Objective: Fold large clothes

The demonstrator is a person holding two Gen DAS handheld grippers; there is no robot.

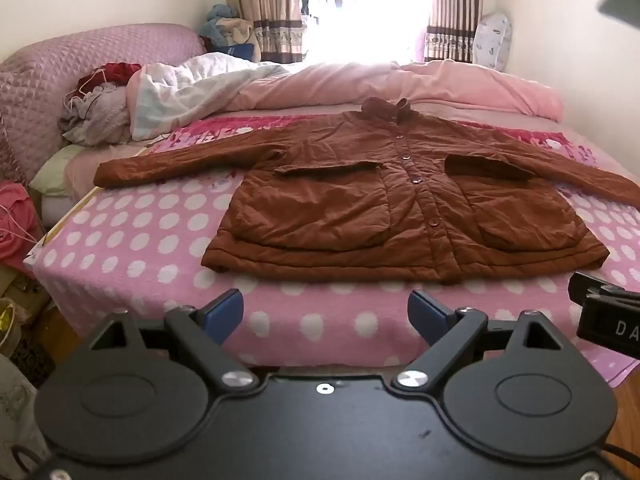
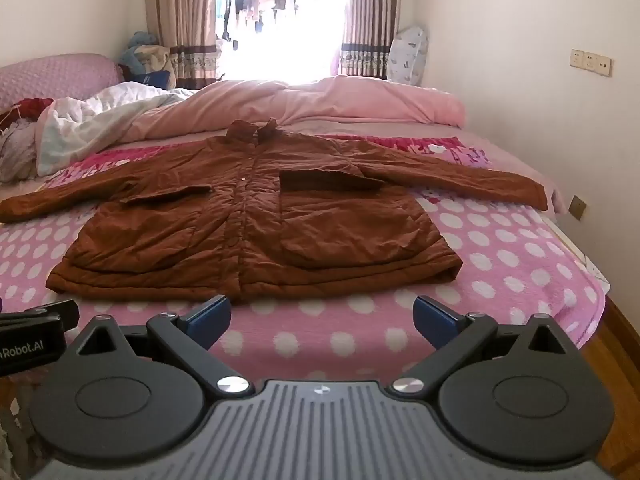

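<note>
Hovering at the foot of the bed, both grippers short of the coat; left gripper jaws spread wide, nothing between them, only polka-dot blanket beneath; right gripper same, wide apart and empty; both tilt down toward the near edge of the bed.

Coat is brown, padded, lying flat front-up on the blanket; buttoned down the middle, collar at the far end, hem nearest the grippers; both sleeves stretched out sideways, left one reaching toward the bed's left edge, right one toward the wall side; two big patch pockets with flaps on the front; hem sits just beyond the fingertips, not touching.

Behind the coat: pink duvet bunched across the far side of the bed; white quilt crumpled at left, next to a heap of clothes; curtains either side of a blown-out bright window; pillow propped in the far right corner.

Part of the right gripper's body shows at the right edge of the left wrist view; the left's at the left edge of the right wrist view.
</note>
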